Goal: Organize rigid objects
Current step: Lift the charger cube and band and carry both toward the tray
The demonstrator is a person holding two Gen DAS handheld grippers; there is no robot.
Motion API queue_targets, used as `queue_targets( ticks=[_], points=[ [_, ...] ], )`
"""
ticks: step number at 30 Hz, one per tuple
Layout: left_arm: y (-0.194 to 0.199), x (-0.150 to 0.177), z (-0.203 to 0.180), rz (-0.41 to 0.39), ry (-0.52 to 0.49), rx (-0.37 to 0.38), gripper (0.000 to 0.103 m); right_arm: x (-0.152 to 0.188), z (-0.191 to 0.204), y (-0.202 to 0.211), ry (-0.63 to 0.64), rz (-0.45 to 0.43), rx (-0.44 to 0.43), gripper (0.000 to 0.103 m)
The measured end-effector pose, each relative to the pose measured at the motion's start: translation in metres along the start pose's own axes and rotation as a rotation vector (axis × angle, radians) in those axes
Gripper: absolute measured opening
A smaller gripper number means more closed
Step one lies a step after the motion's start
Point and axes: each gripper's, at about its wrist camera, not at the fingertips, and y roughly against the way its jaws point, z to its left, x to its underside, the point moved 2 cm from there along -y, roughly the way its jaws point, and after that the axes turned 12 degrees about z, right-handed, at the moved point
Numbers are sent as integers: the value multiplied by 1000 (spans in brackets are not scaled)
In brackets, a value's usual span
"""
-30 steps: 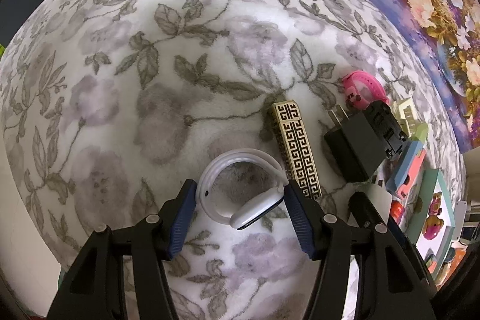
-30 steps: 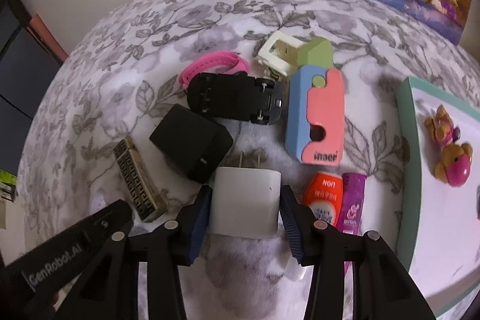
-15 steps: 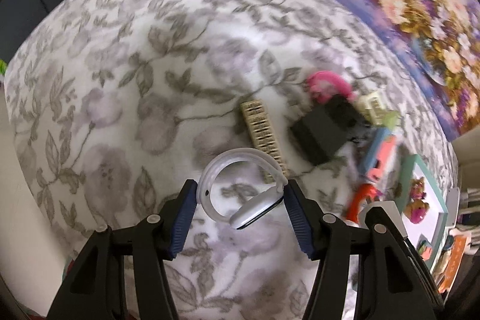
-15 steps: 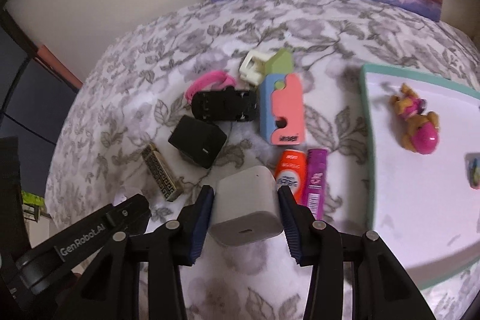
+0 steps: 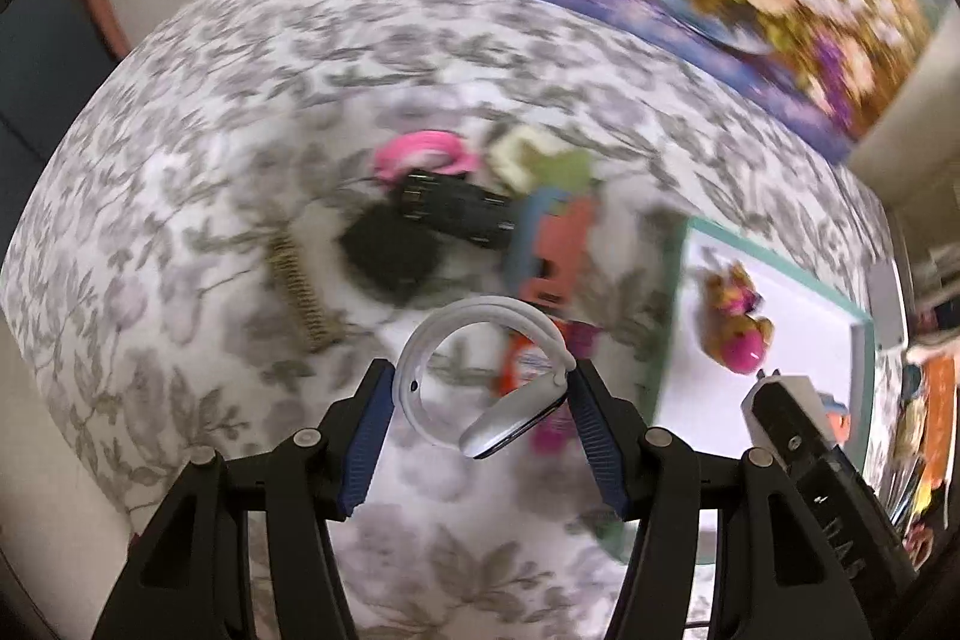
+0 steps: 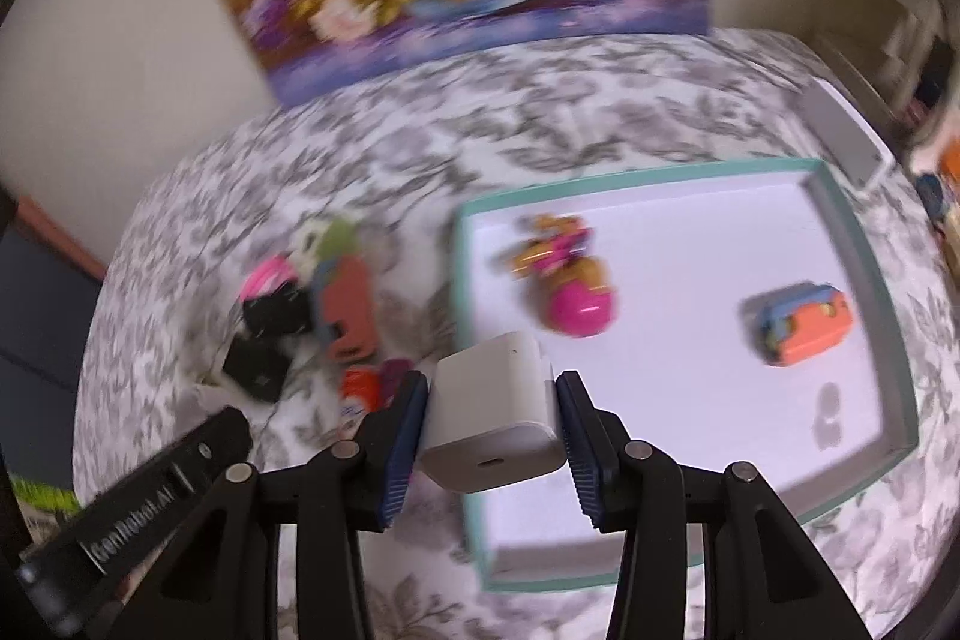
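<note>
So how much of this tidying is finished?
Early days. Two toys, a pink one and an orange one, already lie in the tray. The left claw holds a white band, the right claw a white charger. A cluster waits on the cloth.

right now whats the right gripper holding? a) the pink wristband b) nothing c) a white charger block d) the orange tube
c: in the right wrist view the right gripper is clamped on both sides of a white charger block, held up over the near edge of the green-rimmed tray.
</note>
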Motion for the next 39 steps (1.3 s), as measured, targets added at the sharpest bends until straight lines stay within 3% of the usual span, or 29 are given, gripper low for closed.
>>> queue_targets(
  ticks=[9, 15, 21, 39],
  points=[
    [-28, 9, -82, 27, -153, 9, 61, -18, -90, 0, -224, 34, 13, 47],
    [-35, 13, -110, 30, -238, 26, 61, -22, -131, -4, -291, 50, 26, 47],
    [-34, 19, -125, 17, -307, 20, 61, -24, -139, -5, -297, 55, 33, 47],
    [-58, 29, -134, 57, -383, -62, 62, -17, -138, -23, -292, 146, 55, 47]
  ],
)
